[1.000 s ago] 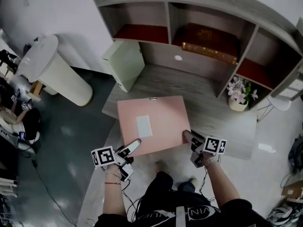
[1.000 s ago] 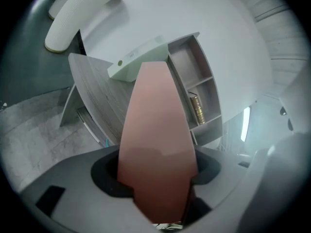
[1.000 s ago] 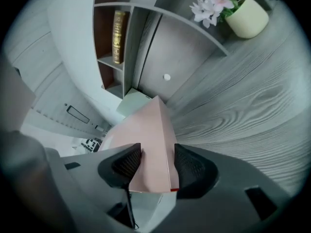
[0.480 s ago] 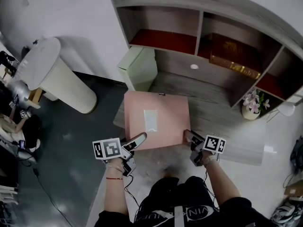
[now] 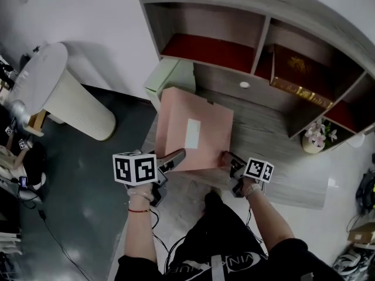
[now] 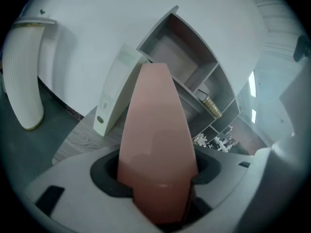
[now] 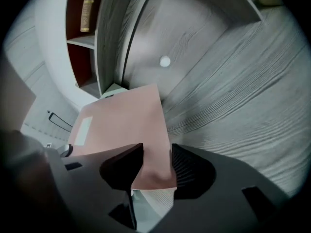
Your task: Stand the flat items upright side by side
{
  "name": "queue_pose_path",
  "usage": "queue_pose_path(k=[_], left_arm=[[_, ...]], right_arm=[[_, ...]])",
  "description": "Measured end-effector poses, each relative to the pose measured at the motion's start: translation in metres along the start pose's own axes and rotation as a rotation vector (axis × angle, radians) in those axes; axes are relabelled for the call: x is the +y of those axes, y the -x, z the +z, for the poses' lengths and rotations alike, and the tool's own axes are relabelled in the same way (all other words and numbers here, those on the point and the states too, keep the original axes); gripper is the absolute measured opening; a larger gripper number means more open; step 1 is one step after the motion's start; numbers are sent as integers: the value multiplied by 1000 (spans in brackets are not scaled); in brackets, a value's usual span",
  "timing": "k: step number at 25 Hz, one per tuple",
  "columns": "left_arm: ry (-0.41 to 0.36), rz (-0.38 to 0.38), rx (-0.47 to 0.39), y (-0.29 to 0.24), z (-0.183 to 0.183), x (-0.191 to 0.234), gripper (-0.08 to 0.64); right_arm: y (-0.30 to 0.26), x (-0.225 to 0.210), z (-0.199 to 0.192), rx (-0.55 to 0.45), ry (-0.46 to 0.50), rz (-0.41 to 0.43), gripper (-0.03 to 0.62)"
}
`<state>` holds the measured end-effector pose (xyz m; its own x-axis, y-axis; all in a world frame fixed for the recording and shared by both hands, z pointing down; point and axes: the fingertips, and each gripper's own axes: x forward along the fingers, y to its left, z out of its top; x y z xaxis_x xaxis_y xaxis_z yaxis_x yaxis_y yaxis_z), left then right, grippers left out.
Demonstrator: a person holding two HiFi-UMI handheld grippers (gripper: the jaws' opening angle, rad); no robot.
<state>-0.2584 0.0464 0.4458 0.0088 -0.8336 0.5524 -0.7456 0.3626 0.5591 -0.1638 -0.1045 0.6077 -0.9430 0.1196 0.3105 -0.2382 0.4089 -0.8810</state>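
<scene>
Holding the pink folder (image 5: 193, 136) by its near edge with both grippers right now, one on each corner. The left gripper (image 5: 170, 160) is taking the thick left side: in the left gripper view its white fingers (image 6: 73, 188) are standing pretty wide, and the folder is filling the whole gap between them, so it's clamping on. The right gripper (image 5: 228, 160) is pinching the right near corner. Its dark fingers (image 7: 192, 171) have just been closing in and are sitting narrow, with the pink corner squeezed between the pads.

The folder is tilting up off the grey wood tabletop (image 5: 263, 133), label side facing up toward me, near edge raised and far edge pointing at the shelf unit (image 5: 263, 16). I can't really tell whether that far edge is resting on the wood or hanging just above it.

The pale green folder (image 5: 170, 78) is standing upright just past the pink one's far left corner, at the left end of the shelf unit. Whether the two are touching, no view is showing me.

Other stuff hanging around: a brown box with gold trim (image 5: 299, 69) is lying in one of the red-lined compartments, a little flower pot (image 5: 316, 136) is sitting at the right under the shelf, and a white ribbed bin (image 5: 64, 98) is standing on the floor well off to the left.
</scene>
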Motion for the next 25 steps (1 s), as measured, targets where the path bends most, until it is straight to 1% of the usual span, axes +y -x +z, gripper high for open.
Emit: queue_pose_path(k=[4, 6, 8, 10, 13, 15, 18, 20, 22, 24, 25], left_arm=[[-69, 50, 18, -4, 27, 7, 288], [-91, 71, 23, -7, 40, 10, 290], [-113, 95, 36, -10, 52, 12, 291], [-144, 121, 61, -13, 63, 13, 293], [-191, 171, 100, -15, 79, 18, 293], [-209, 202, 123, -17, 89, 21, 293], [-218, 241, 151, -21, 99, 25, 295], [-217, 253, 175, -21, 100, 28, 296], [-214, 260, 203, -20, 98, 27, 295], [-209, 270, 244, -16, 94, 25, 291], [-206, 274, 262, -15, 92, 25, 291]], right_arm=[[-26, 4, 8, 13, -20, 0, 181], [-39, 6, 14, 17, -33, 2, 181], [-52, 11, 22, 33, -23, 11, 181], [-67, 20, 26, 64, 16, 30, 103], [-91, 35, 24, 120, 82, 41, 41], [-106, 41, 23, 140, 96, 40, 12], [-121, 44, 25, 153, 100, 39, 6], [-124, 45, 26, 167, 149, 42, 6], [-120, 53, 27, 166, 226, 82, 15], [-114, 73, 30, 142, 288, 178, 105], [-110, 85, 30, 133, 320, 235, 161]])
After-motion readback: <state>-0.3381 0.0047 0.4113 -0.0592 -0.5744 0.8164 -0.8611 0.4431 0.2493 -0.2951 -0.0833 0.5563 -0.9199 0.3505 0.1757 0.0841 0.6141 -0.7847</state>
